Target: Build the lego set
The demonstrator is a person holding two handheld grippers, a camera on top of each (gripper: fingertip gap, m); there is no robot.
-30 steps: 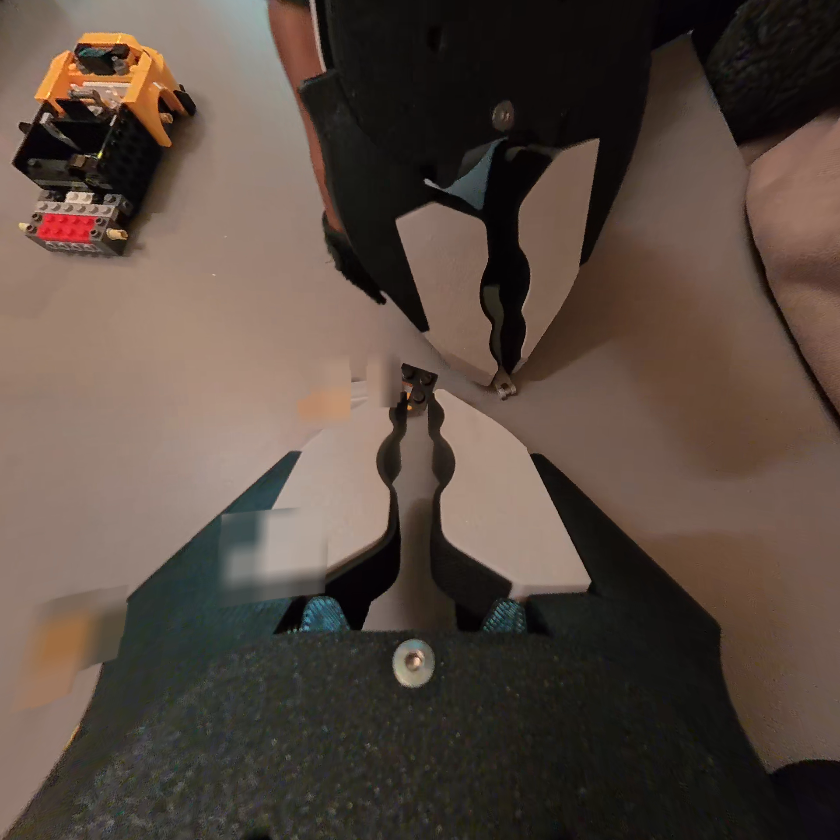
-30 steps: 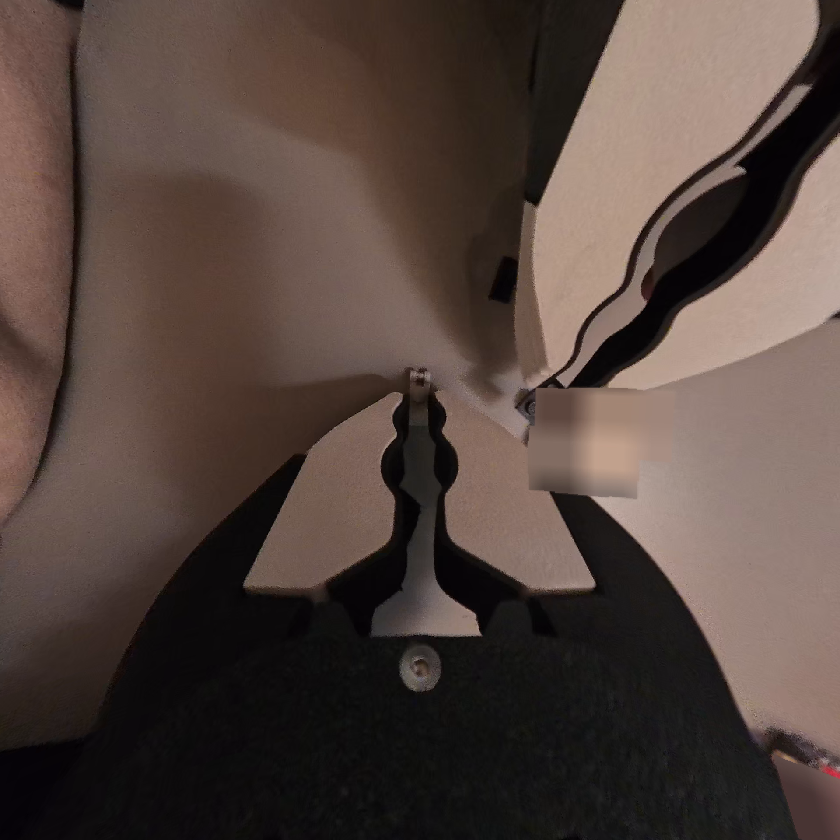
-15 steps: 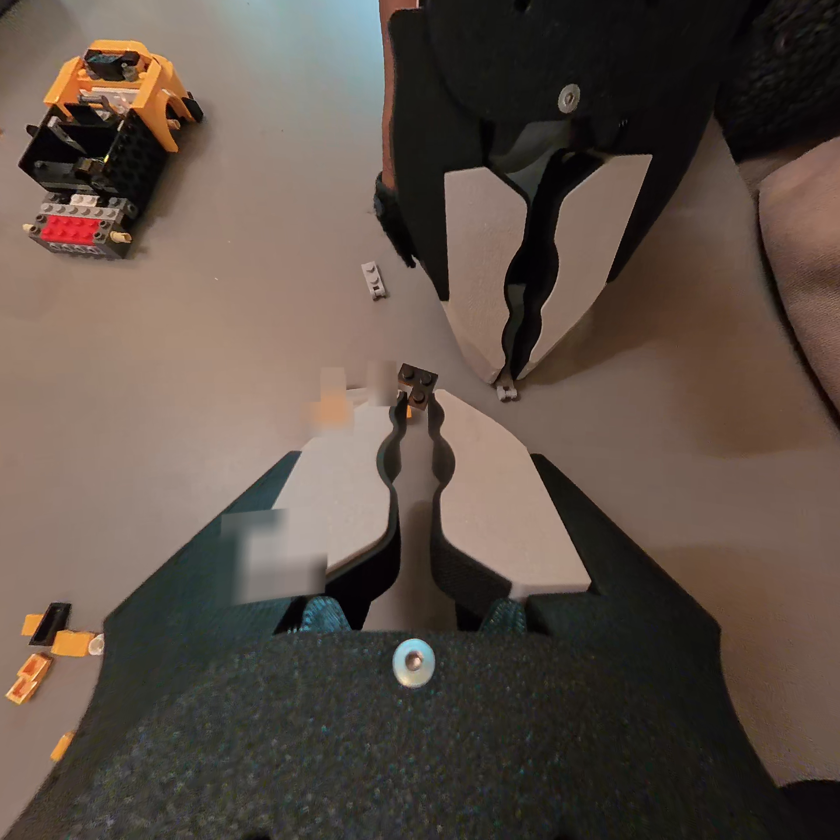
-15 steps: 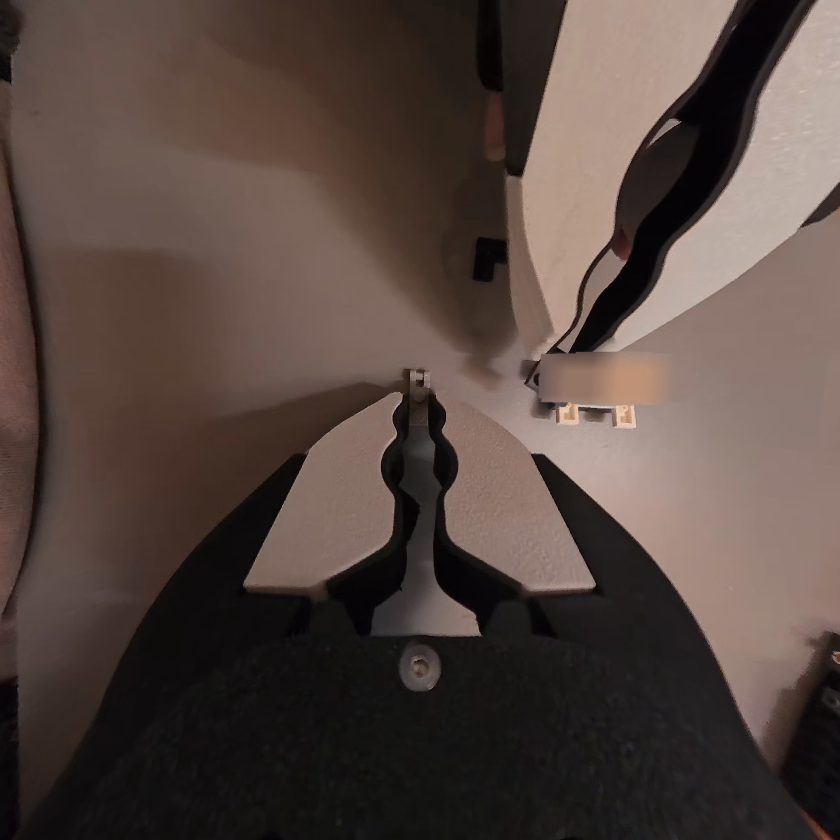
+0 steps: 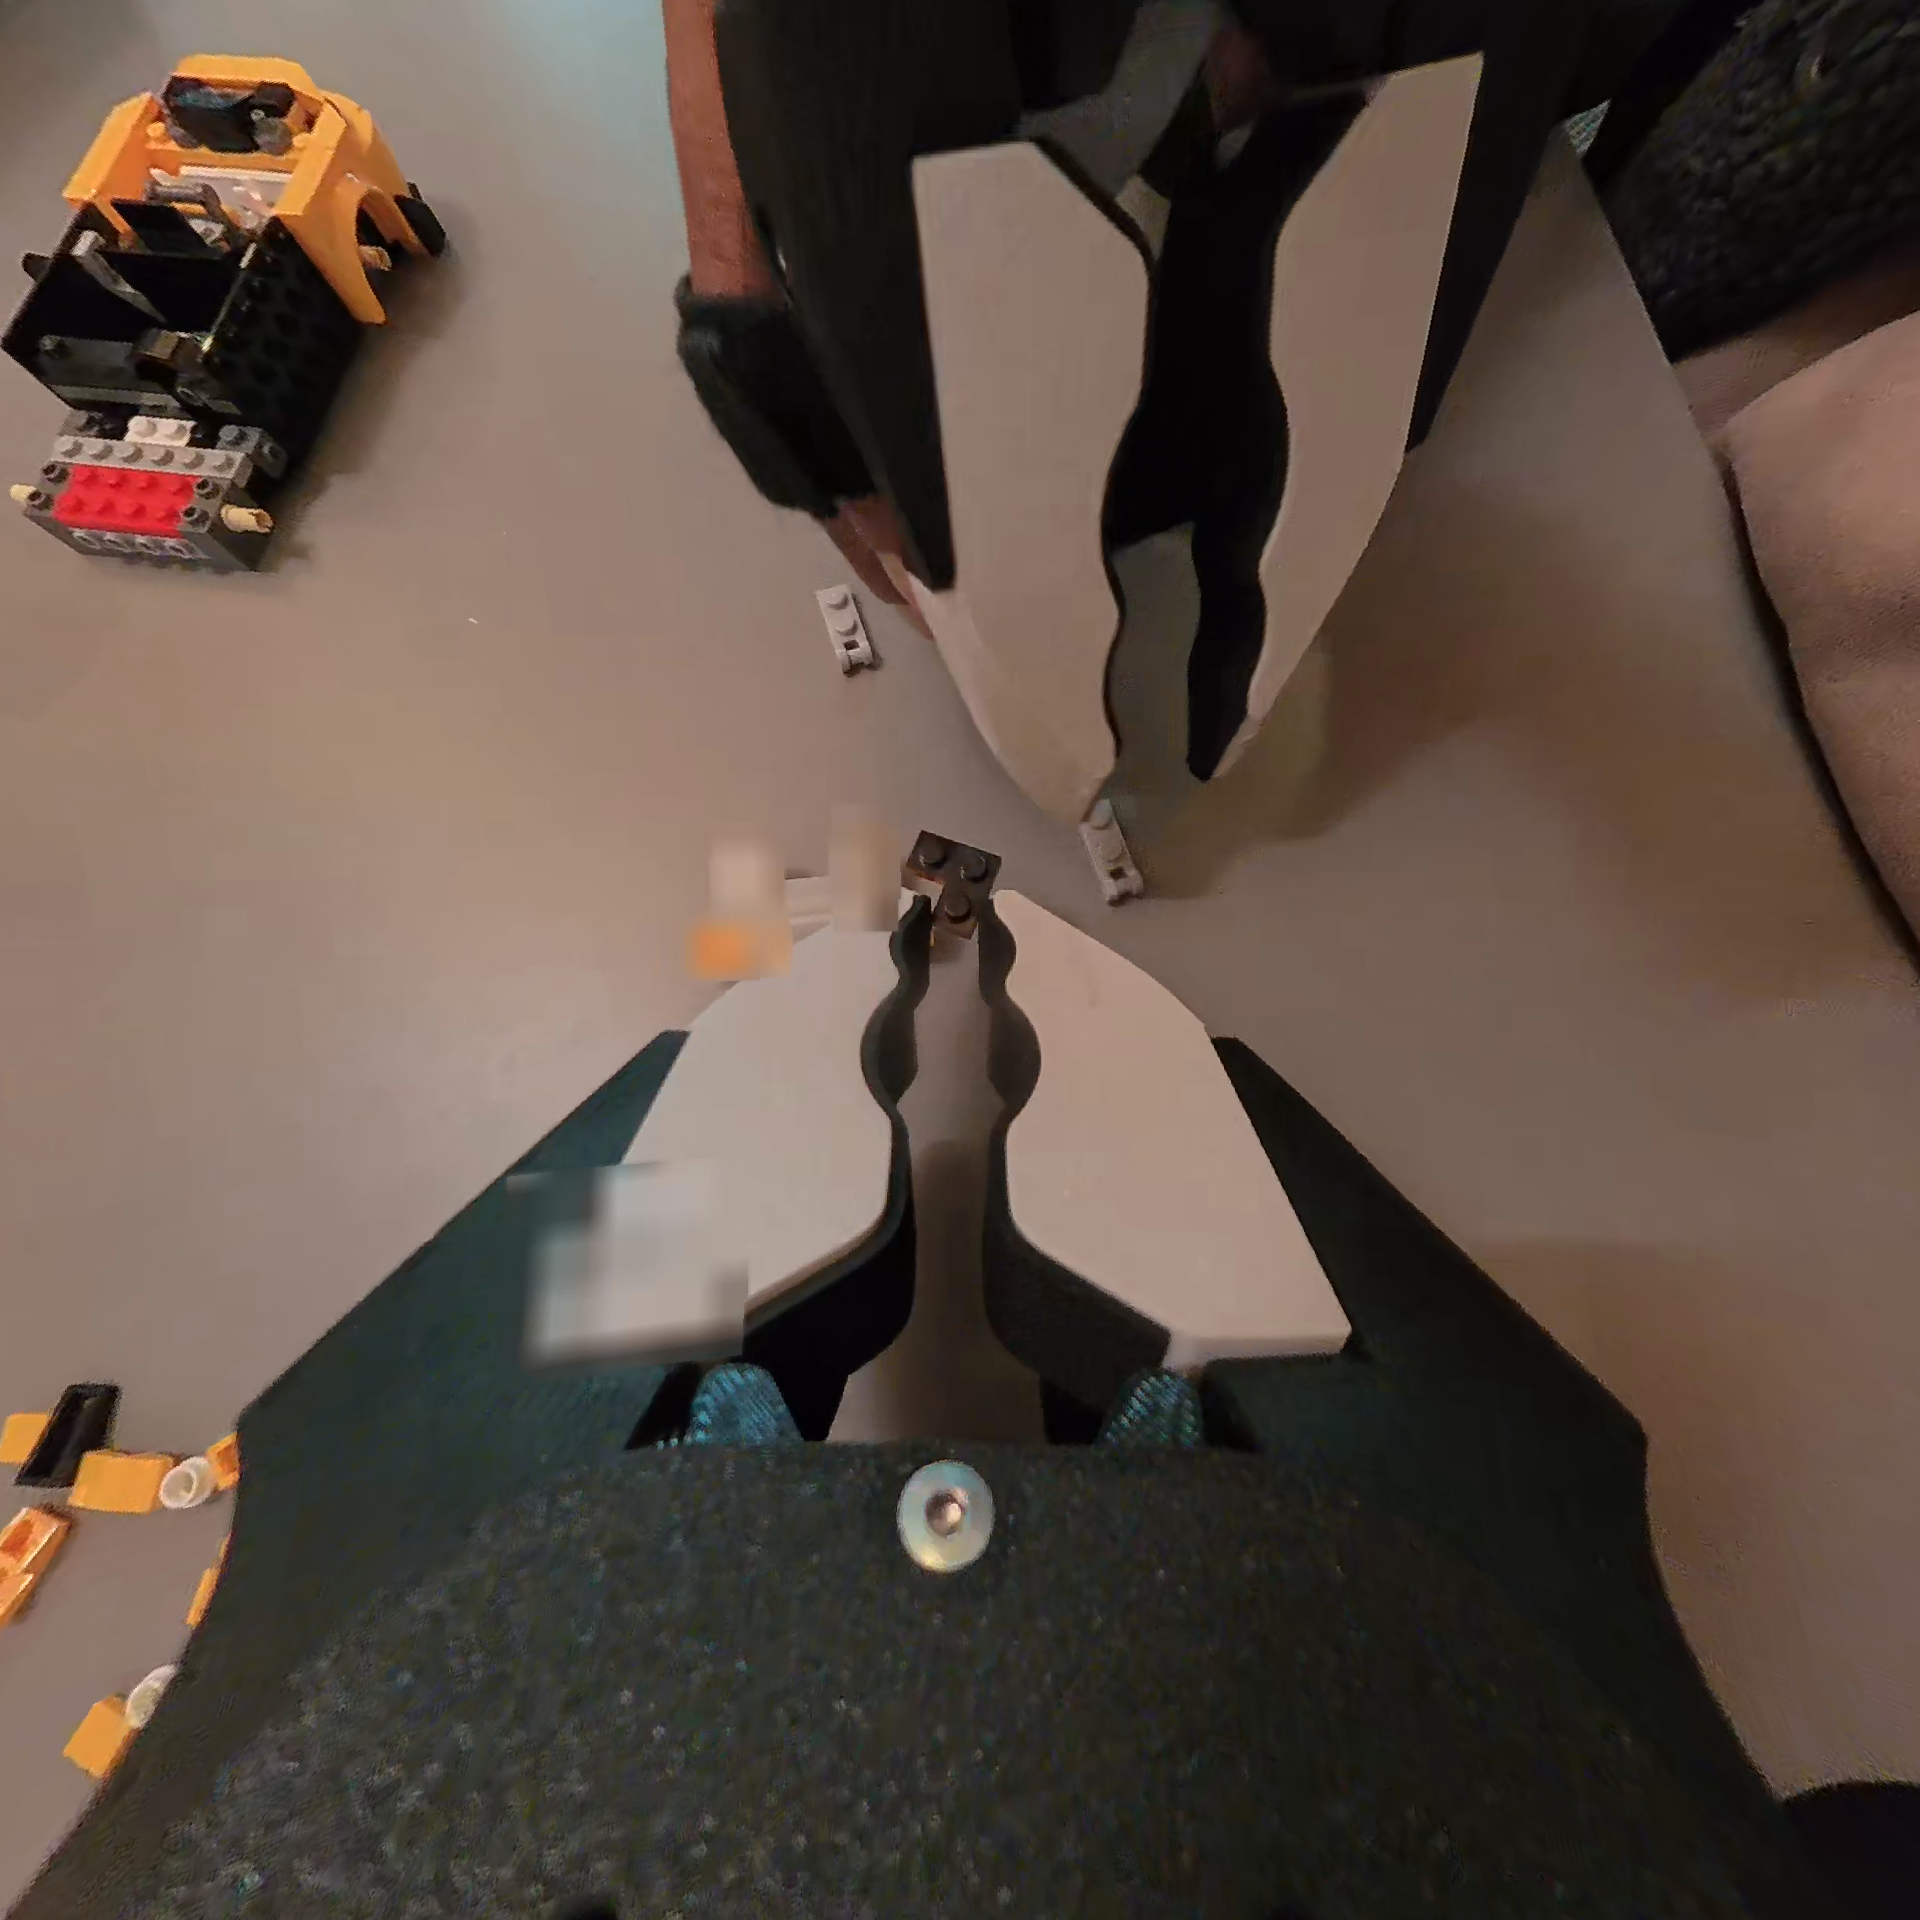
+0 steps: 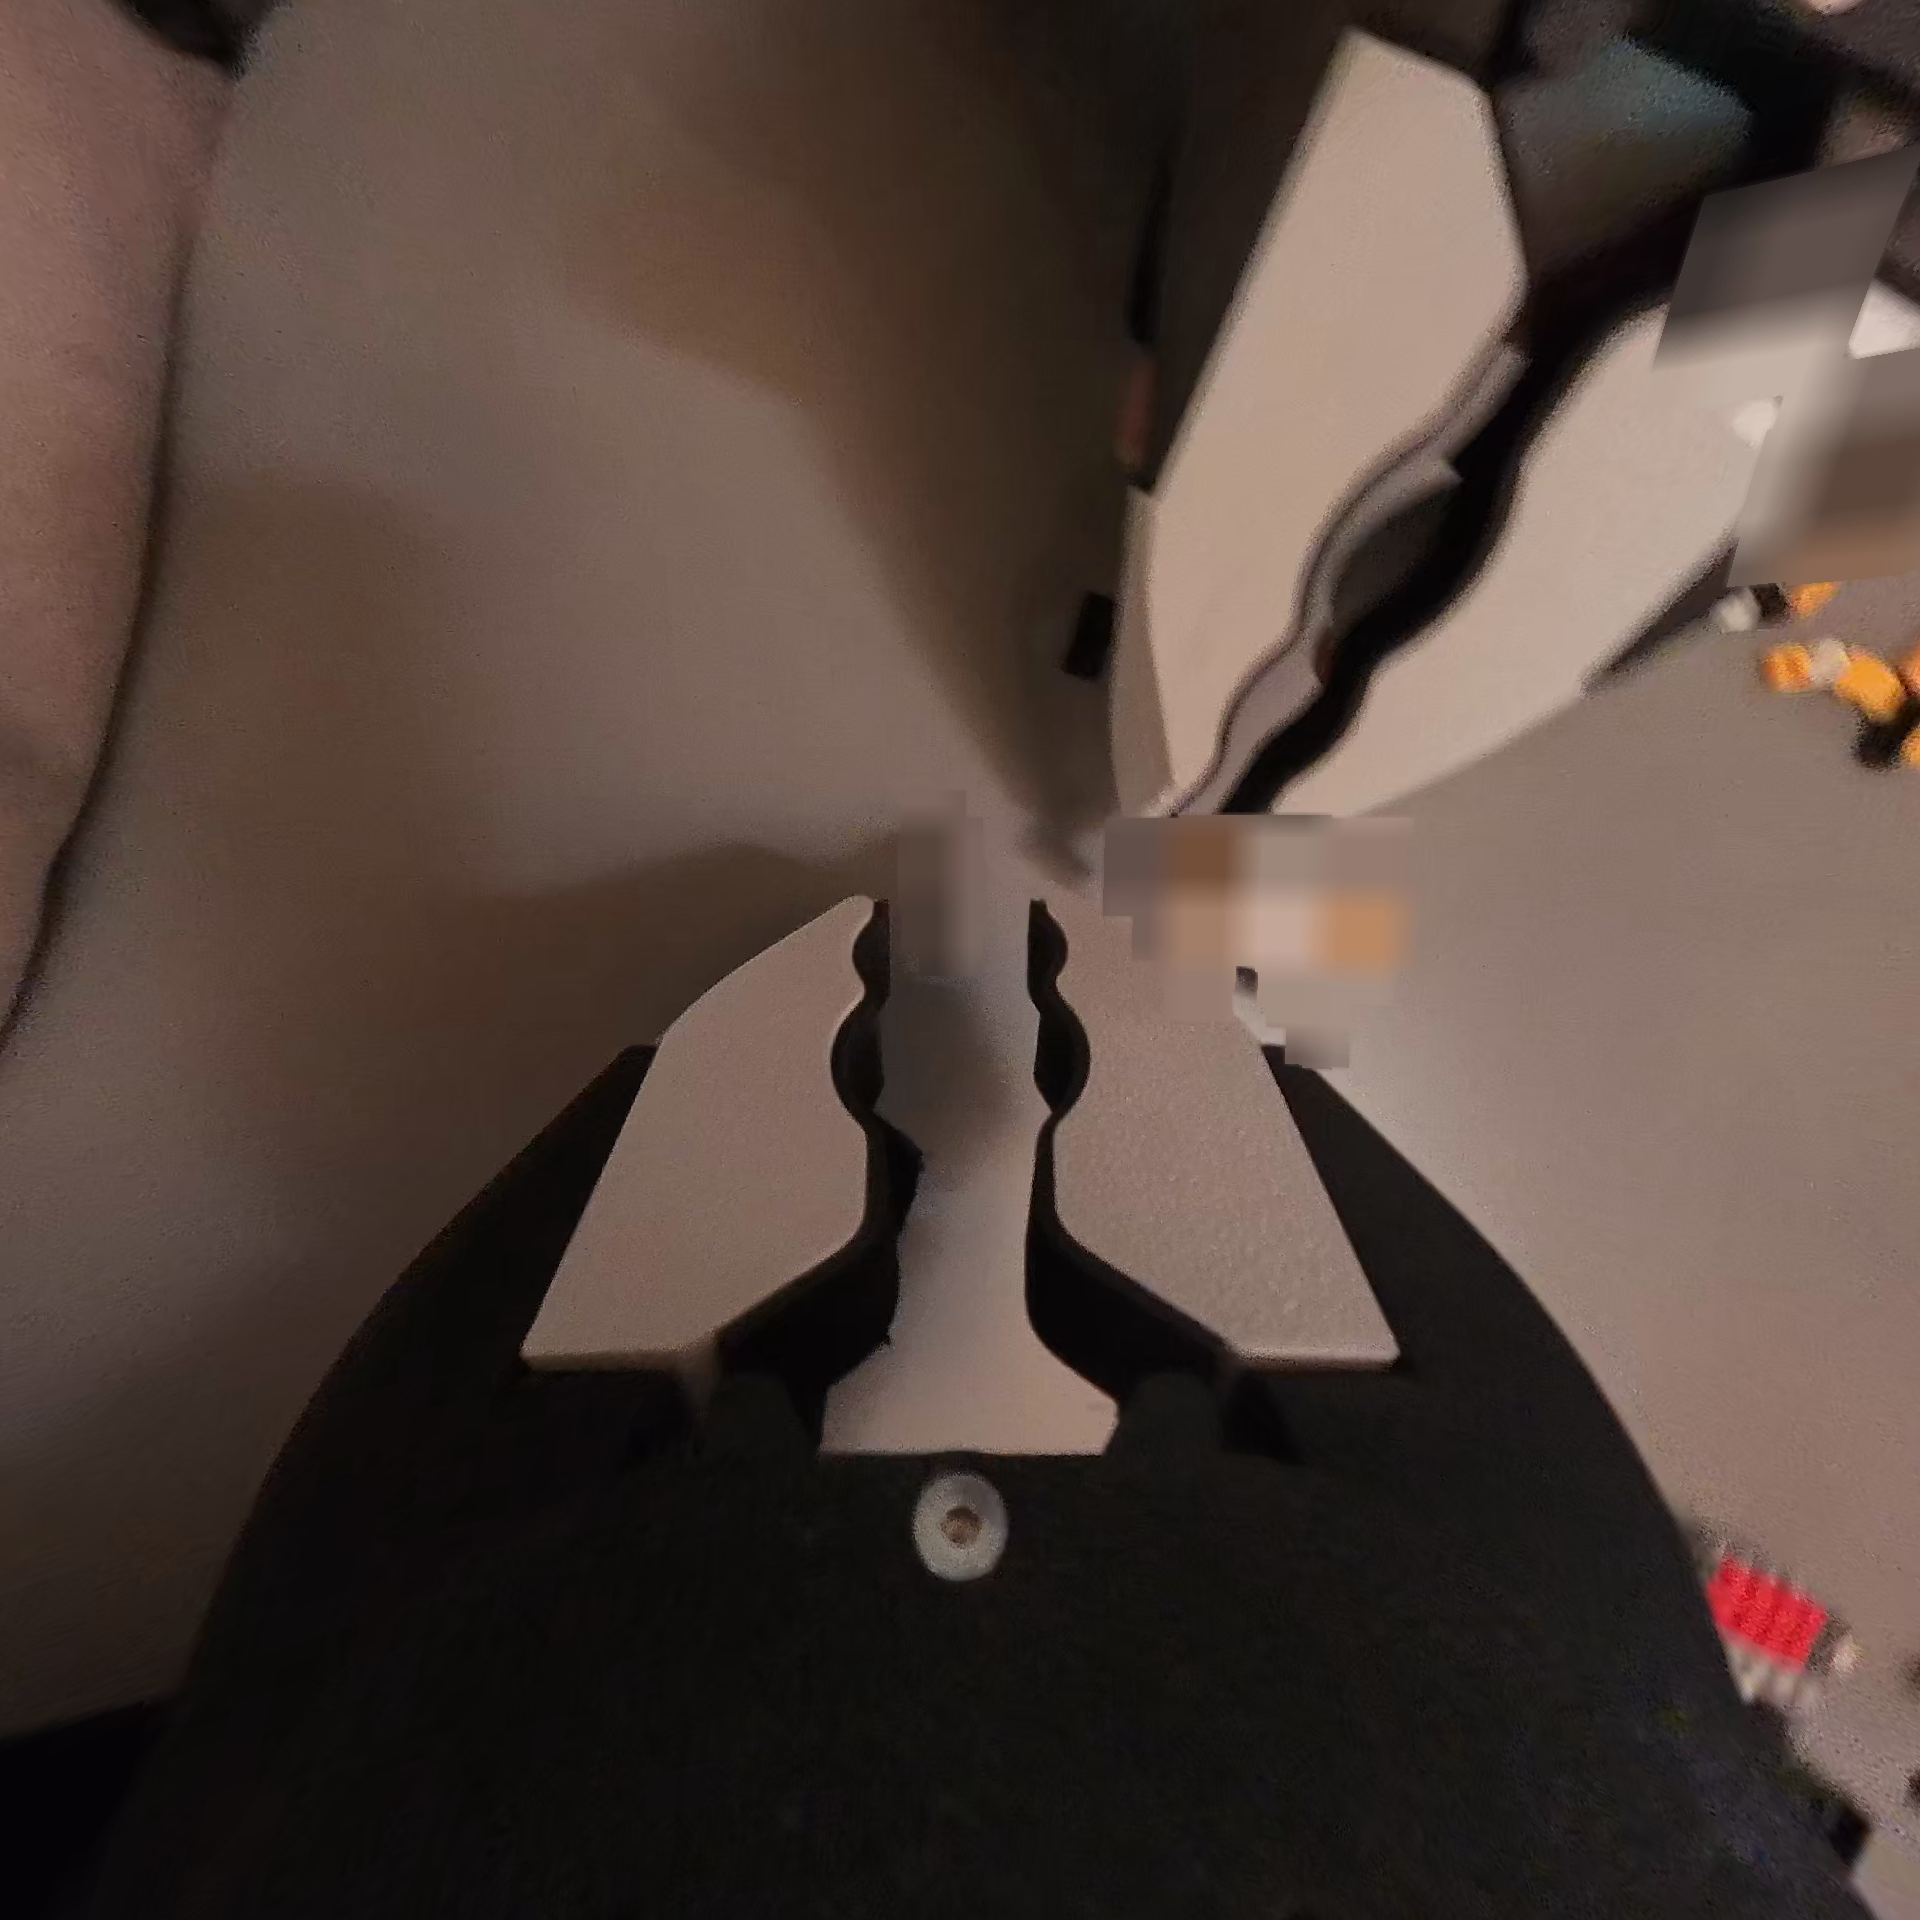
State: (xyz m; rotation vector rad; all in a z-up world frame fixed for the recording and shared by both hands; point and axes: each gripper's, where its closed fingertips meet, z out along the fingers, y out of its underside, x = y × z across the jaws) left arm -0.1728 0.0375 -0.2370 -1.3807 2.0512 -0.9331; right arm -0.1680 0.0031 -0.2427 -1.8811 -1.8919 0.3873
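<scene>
In the left wrist view my left gripper is shut on a small dark grey studded plate, held close above the grey table. My right gripper comes in from the top with its jaws apart. A small light grey piece lies on the table right under its left fingertip. In the right wrist view my right gripper is open, and a mosaic patch hides what lies between its tips. The left gripper shows there at the upper right.
A partly built orange, black and red model stands at the far left. A second light grey piece lies near the right hand's sleeve. Loose orange pieces lie at the lower left and also show in the right wrist view. A beige cushion borders the right. The grippers are tip to tip, or close to it.
My right gripper has opened and let go of the small light grey piece, which now lies on the table. My left gripper has kept its hold on the dark plate.
</scene>
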